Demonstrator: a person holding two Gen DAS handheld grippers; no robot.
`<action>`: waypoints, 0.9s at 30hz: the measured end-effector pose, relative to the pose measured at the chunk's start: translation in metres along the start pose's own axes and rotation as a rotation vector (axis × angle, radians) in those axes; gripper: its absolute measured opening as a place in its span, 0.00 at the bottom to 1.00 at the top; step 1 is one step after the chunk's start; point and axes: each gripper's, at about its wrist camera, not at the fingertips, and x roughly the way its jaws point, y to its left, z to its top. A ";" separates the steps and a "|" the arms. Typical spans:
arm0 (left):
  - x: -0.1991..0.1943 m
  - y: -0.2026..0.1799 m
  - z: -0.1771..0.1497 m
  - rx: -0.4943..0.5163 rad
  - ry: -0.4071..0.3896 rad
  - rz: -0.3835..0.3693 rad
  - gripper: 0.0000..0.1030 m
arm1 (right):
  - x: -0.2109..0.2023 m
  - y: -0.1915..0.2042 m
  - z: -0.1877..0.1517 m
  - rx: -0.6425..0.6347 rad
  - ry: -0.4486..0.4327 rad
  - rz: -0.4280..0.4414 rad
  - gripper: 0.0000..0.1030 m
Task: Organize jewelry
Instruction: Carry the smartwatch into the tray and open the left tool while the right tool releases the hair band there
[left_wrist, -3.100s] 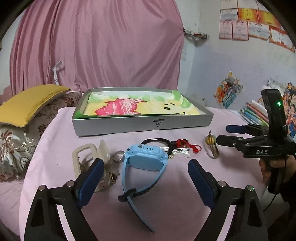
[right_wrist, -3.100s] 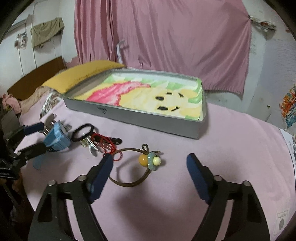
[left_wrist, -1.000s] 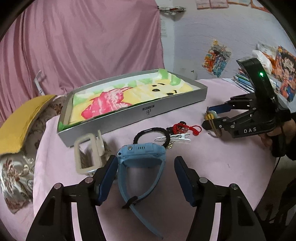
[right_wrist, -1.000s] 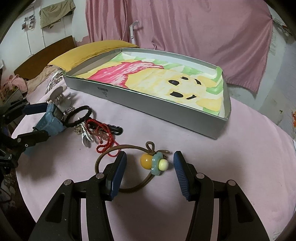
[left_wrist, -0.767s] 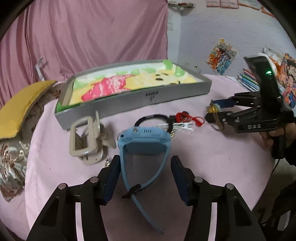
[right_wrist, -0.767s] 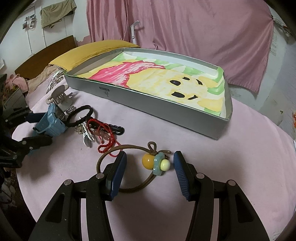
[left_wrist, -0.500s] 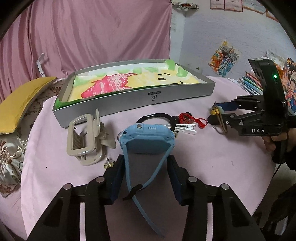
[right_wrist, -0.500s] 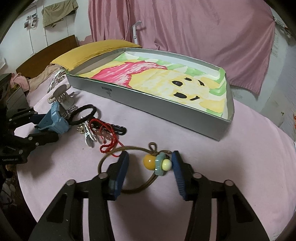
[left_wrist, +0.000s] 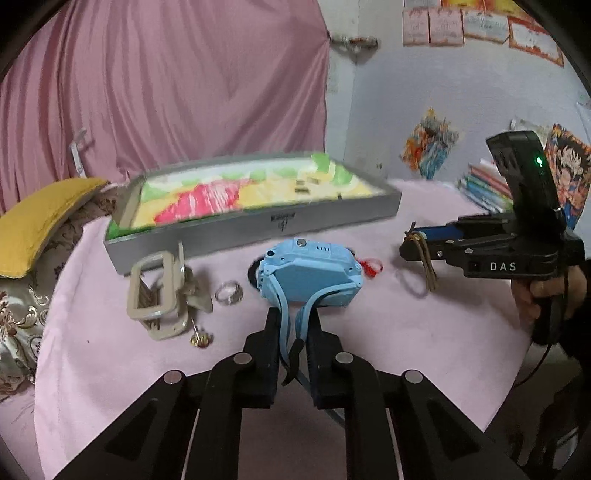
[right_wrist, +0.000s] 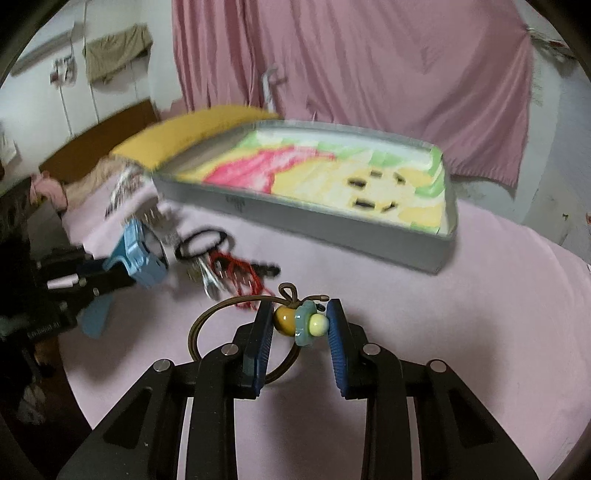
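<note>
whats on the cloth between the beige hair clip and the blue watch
A silver ring lies on the pink cloth between the beige hair clip and the blue watch, touching neither. The left wrist view shows it.

Motion blur is smearing the grey tray (right_wrist: 332, 225) and the red cord (right_wrist: 236, 275) in the right wrist view. In the left wrist view, the blue watch (left_wrist: 308, 271) is hiding most of the black hair tie (left_wrist: 255, 271), and the frame edge is cutting off the person's hand (left_wrist: 550, 295).
</note>
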 end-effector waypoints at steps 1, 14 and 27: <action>-0.001 0.000 0.002 -0.007 -0.013 0.001 0.11 | -0.005 0.002 0.002 0.008 -0.036 0.002 0.25; -0.020 0.022 0.074 -0.057 -0.321 0.152 0.12 | -0.028 0.027 0.064 0.065 -0.418 -0.037 0.25; 0.020 0.066 0.116 -0.116 -0.395 0.229 0.12 | 0.016 0.039 0.121 0.055 -0.528 -0.155 0.25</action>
